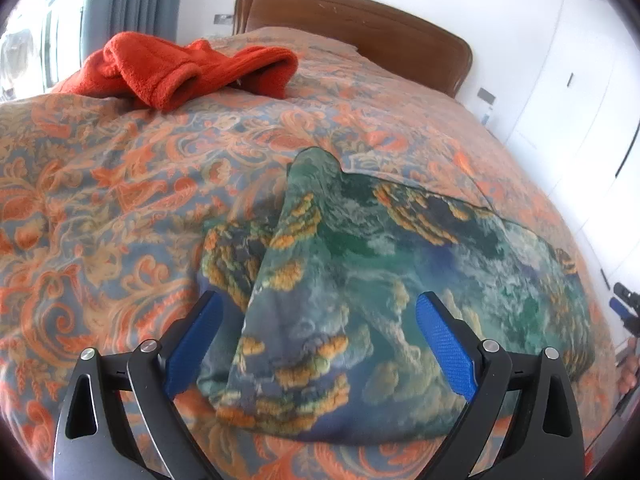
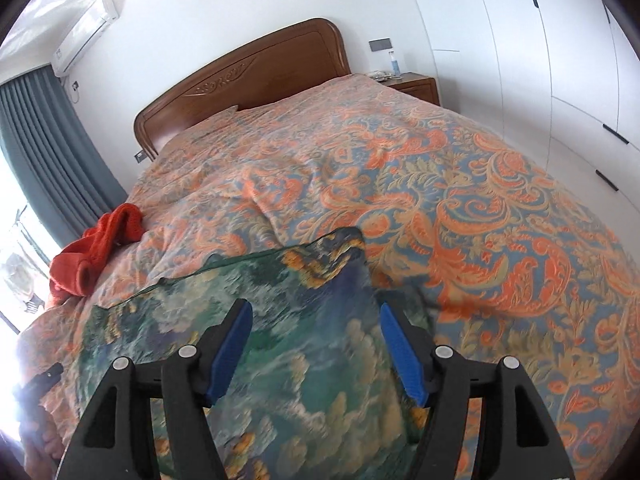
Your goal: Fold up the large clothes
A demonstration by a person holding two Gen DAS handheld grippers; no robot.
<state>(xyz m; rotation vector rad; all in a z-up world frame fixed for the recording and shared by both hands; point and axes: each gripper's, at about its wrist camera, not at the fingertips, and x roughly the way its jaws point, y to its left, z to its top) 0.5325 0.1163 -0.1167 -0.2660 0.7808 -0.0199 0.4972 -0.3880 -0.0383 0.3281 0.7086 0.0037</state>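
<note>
A green-blue patterned garment (image 1: 360, 280) with orange patches lies partly folded on the bed, one flap laid over its left part. My left gripper (image 1: 320, 308) is open, its blue pads (image 1: 444, 340) on either side of the garment's near left end, holding nothing. In the right wrist view the same garment (image 2: 280, 320) lies under my right gripper (image 2: 314, 316), which is open above its right end. An orange-red fleece garment (image 1: 180, 68) lies crumpled at the far left of the bed; it also shows in the right wrist view (image 2: 96, 248).
The bed has an orange and blue paisley cover (image 2: 460, 200) and a wooden headboard (image 2: 240, 76). A nightstand (image 2: 412, 84) with a bottle stands at the far right. White wardrobes (image 2: 540, 60) line the right wall. Grey curtains (image 2: 44, 148) hang at left.
</note>
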